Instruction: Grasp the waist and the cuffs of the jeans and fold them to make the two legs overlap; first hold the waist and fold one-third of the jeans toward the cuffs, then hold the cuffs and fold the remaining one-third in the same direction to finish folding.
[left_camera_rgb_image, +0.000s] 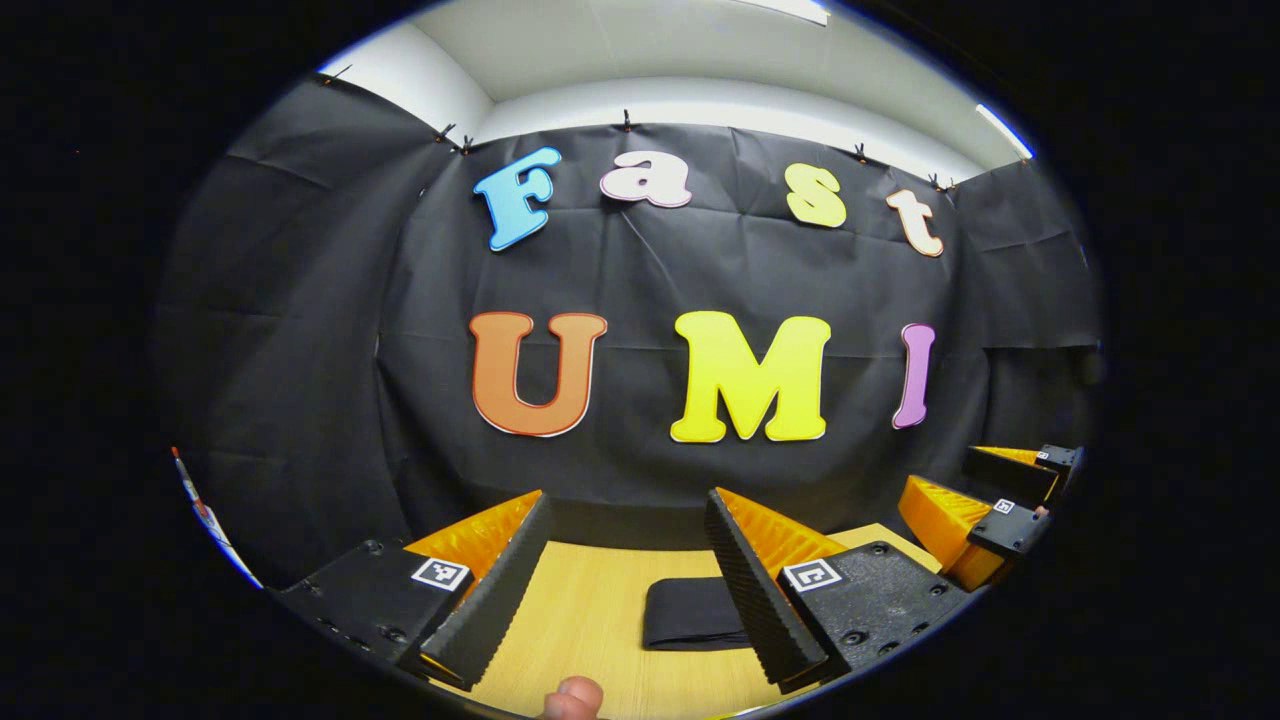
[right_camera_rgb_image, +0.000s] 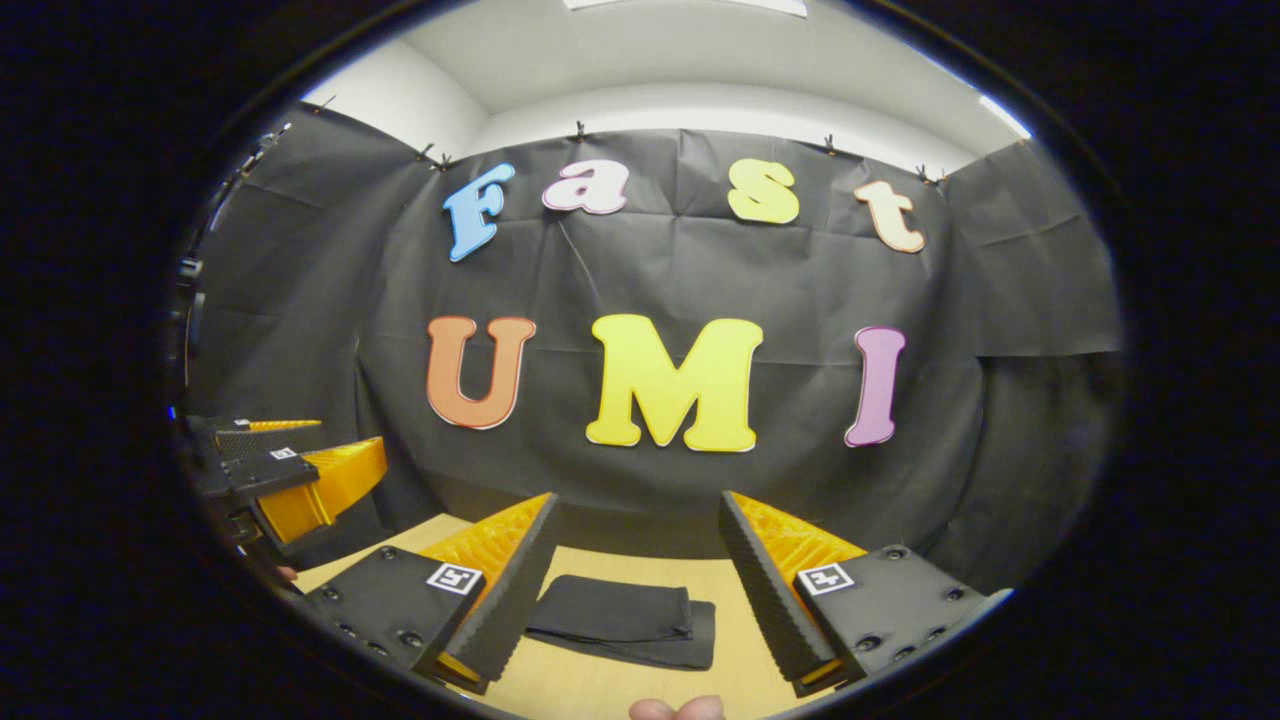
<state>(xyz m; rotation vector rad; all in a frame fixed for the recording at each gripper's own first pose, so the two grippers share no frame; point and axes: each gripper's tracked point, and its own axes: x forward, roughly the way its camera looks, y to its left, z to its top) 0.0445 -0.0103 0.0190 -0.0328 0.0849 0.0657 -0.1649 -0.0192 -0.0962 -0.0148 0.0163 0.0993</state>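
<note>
The dark jeans (right_camera_rgb_image: 622, 620) lie folded into a flat, compact rectangle on the wooden table (right_camera_rgb_image: 600, 690). In the left gripper view the same folded jeans (left_camera_rgb_image: 690, 612) sit low between my fingers, partly hidden by the right finger. My left gripper (left_camera_rgb_image: 625, 520) is open, raised above the table, with nothing between its fingers. My right gripper (right_camera_rgb_image: 637, 515) is open too, held above and in front of the jeans. Each gripper appears at the other view's edge: the right gripper (left_camera_rgb_image: 1000, 505) at far right, the left gripper (right_camera_rgb_image: 275, 475) at far left.
The black cloth wall (right_camera_rgb_image: 650, 480) closes off the far edge of the table just behind the jeans. A fingertip (left_camera_rgb_image: 572, 698) shows at the bottom edge of the left gripper view, and fingertips (right_camera_rgb_image: 678, 708) at the bottom of the right gripper view.
</note>
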